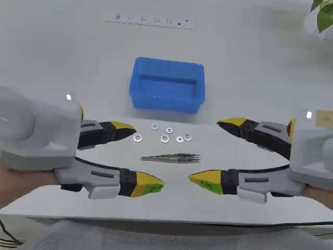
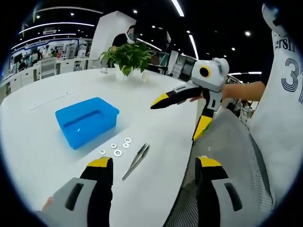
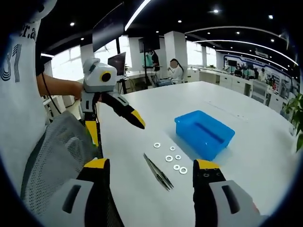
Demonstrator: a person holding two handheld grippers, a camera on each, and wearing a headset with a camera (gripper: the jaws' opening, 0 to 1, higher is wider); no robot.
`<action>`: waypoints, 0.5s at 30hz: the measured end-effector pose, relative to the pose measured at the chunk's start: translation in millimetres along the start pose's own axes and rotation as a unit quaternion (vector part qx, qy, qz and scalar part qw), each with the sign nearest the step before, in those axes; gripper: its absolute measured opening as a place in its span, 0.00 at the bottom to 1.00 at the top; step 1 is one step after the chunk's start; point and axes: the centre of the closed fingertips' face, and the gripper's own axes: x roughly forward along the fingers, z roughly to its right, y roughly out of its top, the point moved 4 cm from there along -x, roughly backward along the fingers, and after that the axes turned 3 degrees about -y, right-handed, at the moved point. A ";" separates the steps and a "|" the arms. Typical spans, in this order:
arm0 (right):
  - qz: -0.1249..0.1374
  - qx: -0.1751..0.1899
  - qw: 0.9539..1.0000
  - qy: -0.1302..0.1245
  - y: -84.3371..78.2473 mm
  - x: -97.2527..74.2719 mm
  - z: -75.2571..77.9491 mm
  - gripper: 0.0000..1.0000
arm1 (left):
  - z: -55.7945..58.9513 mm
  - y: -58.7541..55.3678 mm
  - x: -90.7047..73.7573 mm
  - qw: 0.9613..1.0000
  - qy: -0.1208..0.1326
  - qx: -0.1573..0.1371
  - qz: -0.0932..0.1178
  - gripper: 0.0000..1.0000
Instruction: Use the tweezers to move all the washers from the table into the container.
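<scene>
Where the small silver metal washers [image 1: 165, 139] lie: loose on the white tabletop [image 1: 62, 62], between blue plastic container [image 1: 167, 83] and slim steel tweezers [image 1: 171, 158].
Left gripper [image 1: 145, 156]: jaws wide apart, empty, left of tweezers.
Right gripper [image 1: 205, 150]: jaws wide apart, empty.

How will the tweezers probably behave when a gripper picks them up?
The tweezers look thin and metallic, so probably light and slippery. They lie flat on the table, so gripping them may be hard. Squeezed, their arms likely close.
</scene>
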 end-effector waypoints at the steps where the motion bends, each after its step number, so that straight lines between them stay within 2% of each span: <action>1: -0.008 -0.004 1.000 0.008 -2.0 4.7 -0.2 0.71 | -4.6 -4.5 4.0 1.000 0.006 0.001 -0.007 0.74; 4: -0.034 -0.021 0.999 0.026 -10.1 14.6 1.3 0.67 | -12.8 -16.4 11.6 0.999 0.006 0.000 -0.032 0.69; 8: -0.062 -0.035 0.996 0.051 -21.5 28.9 3.7 0.59 | -25.8 -24.3 22.0 0.999 0.013 -0.003 -0.043 0.70; 10: -0.071 -0.049 0.995 0.055 -25.6 35.0 7.1 0.56 | -29.3 -26.6 26.2 0.999 0.010 -0.003 -0.051 0.70; 12: -0.100 -0.065 0.991 0.057 -33.6 39.6 11.8 0.51 | -31.6 -32.3 29.4 0.997 0.004 0.004 -0.071 0.69; 13: -0.101 -0.072 0.991 0.058 -35.0 43.2 13.1 0.48 | -32.4 -34.2 30.8 0.997 0.002 0.007 -0.077 0.67; 15: -0.119 -0.076 0.988 0.064 -41.4 49.9 15.9 0.46 | -31.9 -36.7 33.9 0.996 -0.006 0.013 -0.085 0.62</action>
